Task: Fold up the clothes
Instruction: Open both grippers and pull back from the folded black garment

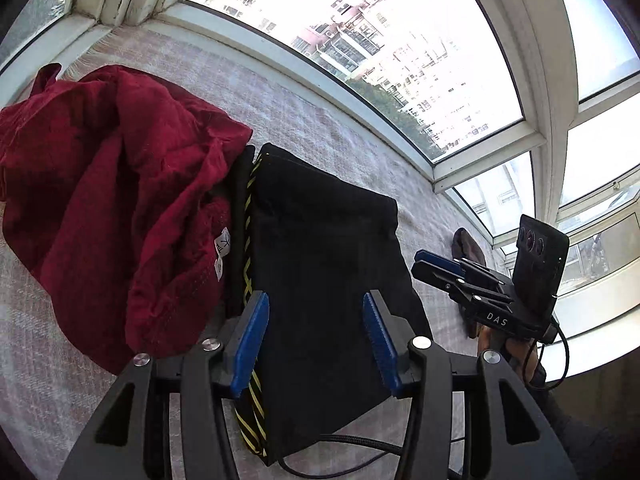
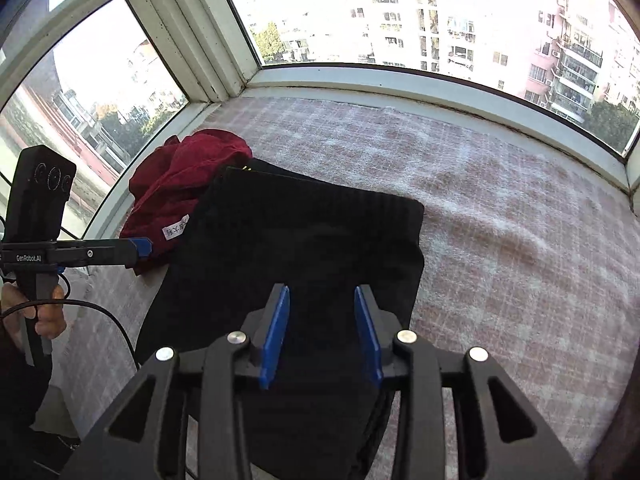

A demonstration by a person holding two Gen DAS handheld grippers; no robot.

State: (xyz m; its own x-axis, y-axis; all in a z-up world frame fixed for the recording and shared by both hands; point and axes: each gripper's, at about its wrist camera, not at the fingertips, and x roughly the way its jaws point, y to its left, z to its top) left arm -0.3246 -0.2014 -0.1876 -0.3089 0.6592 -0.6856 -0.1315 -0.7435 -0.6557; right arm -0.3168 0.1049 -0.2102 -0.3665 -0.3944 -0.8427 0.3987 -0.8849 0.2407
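Black garment [image 2: 288,240], folded into a rough rectangle with a yellow-striped edge trim, lies flat on the pink-white checked woven blanket [image 2: 500,208] on the window ledge. Crumpled maroon garment [image 1: 120,200] touches its far-left side. Left tool [image 1: 316,332] spread above the black fabric, nothing pinched. Right tool [image 2: 322,328] likewise spread, empty.

Folded garment [image 1: 328,248] black, yellow-black striped edge; crumpled garment [image 1: 120,184] dark red, white label; blanket [image 2: 500,208] pink-white plaid; fingers [image 2: 276,340] blue-padded.
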